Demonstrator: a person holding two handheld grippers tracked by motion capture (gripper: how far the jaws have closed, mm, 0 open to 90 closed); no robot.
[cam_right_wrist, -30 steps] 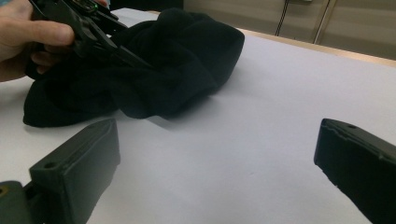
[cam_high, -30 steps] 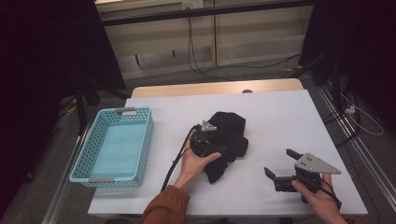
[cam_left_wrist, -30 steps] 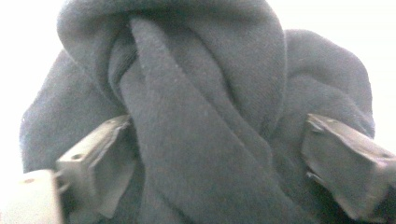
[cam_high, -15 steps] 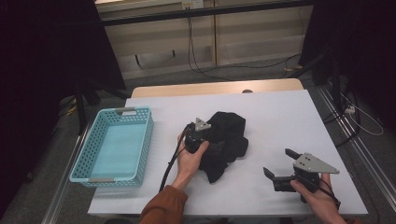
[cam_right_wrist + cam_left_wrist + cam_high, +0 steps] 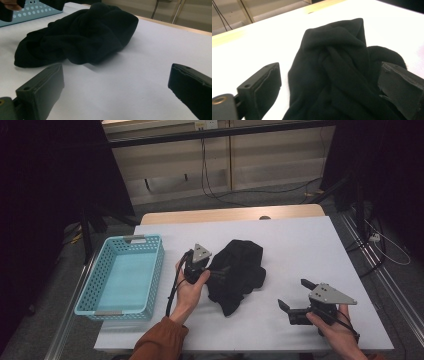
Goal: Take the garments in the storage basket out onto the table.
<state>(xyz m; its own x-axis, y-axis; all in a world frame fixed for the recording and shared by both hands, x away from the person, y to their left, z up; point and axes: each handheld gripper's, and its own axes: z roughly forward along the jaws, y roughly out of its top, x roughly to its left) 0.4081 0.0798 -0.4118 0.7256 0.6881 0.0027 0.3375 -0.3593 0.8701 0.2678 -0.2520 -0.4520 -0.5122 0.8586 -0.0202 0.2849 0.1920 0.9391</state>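
Observation:
A crumpled black cloth [image 5: 241,269] lies in a heap near the middle of the white table [image 5: 305,242]. My left gripper [image 5: 220,271] is at the cloth's left edge and points right at it. In the left gripper view the cloth [image 5: 337,75] lies between the wide-open jaws of the left gripper [image 5: 329,67]; contact with the pads is unclear. My right gripper [image 5: 294,293] stands open near the front right of the table, well apart from the cloth. In the right gripper view the right gripper [image 5: 116,67] has bare table between its jaws, with the cloth [image 5: 82,35] farther off.
A light blue plastic basket [image 5: 152,270] with nothing in it stands at the table's left side, close to my left hand; its wall [image 5: 32,12] shows in the right gripper view. Bare table lies right of and behind the cloth. Cables lie on the floor beyond the table.
My left gripper has drawn back to the left, from over the cloth to its left edge. The right gripper has hardly moved.

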